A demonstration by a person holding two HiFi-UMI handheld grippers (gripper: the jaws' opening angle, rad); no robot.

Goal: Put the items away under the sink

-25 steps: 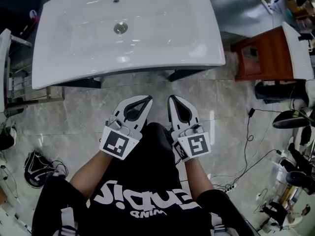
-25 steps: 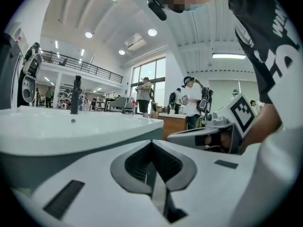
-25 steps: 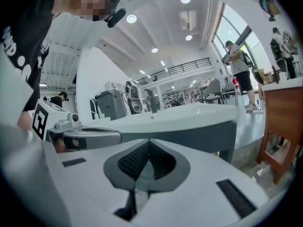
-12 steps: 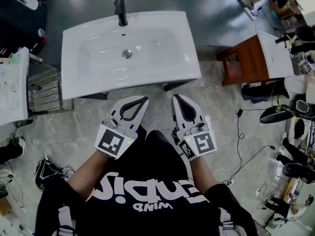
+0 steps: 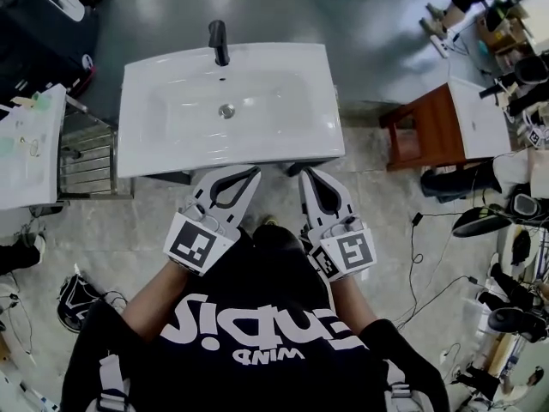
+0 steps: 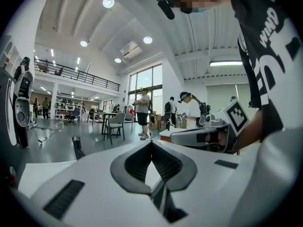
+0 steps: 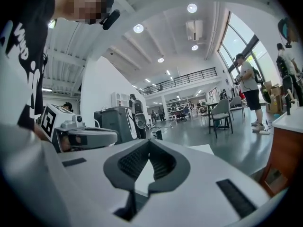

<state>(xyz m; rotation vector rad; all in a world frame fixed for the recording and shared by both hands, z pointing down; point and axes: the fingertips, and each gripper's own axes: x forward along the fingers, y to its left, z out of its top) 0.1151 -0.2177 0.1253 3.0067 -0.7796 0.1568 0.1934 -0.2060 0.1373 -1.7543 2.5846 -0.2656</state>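
Overhead, the left gripper [image 5: 255,172] hovered at the front edge of the white sink [image 5: 171,157], jaws together on nothing; the right gripper [image 5: 304,173], beside it toward the front right corner, was likewise closed and empty.

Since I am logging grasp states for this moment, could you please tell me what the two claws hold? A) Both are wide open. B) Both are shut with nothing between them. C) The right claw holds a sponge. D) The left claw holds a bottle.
B: the left claw and the right claw each have their jaws closed tip to tip, and no item sits between them.
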